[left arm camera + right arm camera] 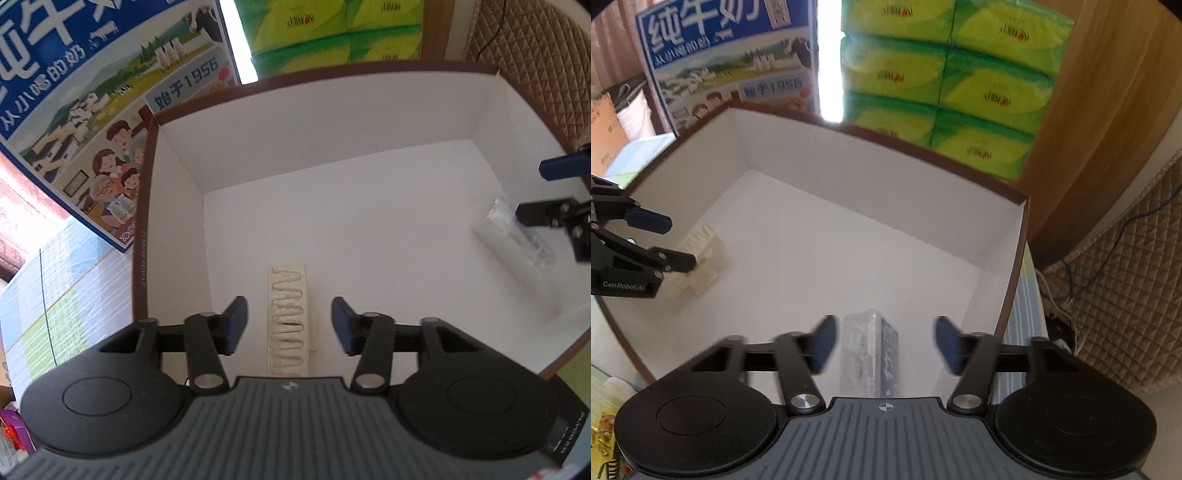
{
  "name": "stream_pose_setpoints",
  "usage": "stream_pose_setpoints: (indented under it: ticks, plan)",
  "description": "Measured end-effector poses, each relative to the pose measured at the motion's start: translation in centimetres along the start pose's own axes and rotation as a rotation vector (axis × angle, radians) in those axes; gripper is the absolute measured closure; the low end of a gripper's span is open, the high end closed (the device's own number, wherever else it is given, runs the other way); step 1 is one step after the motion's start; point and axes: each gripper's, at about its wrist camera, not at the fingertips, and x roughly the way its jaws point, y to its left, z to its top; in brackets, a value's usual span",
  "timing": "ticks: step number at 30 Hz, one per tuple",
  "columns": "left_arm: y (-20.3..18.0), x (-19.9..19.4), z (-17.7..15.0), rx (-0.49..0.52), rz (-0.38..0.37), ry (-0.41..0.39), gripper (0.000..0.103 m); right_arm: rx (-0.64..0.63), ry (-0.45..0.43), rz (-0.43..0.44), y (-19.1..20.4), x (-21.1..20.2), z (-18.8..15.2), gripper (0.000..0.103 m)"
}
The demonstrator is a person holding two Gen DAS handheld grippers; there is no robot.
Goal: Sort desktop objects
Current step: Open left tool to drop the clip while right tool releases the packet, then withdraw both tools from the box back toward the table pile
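Left wrist | box (332,122) 1 | cream strip (288,314) 1 | clear pack (513,236) 1

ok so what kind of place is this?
Likely a home room used for storage: stacked tissue packs, a milk carton box and a quilted cover surround the white box on the table.

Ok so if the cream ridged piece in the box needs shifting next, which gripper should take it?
Left. The left gripper hangs open right over the cream ridged piece, fingers either side of it. The right gripper is open over the clear packet on the other side of the white box.
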Motion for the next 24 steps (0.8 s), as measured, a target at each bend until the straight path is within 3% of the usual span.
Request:
stream_pose_setpoints:
  ticks: [5, 9, 11, 24]
  plan:
    - [-0.6, -1.6, 0.7, 0.002, 0.021, -0.024, 0.033, -0.007, -0.016, 0.035, 0.4, -1.4, -0.4, 0.018]
    - [-1.2, -3.3, 1.1, -0.01, 0.039, -0.038, 0.022, 0.002, -0.018, 0.055, 0.8, -2.2, -0.9, 0.009]
    - [-1.5, -4.0, 1.1, -0.022, 0.049, -0.033, 0.012, 0.0, -0.019, 0.069, 0.9, -2.7, -1.1, 0.004]
    - [-2.4, -9.6, -1.9, -0.065, 0.075, -0.052, 0.008, 0.015, -0.082, 0.075, 1.8, -7.2, -3.0, 0.002]
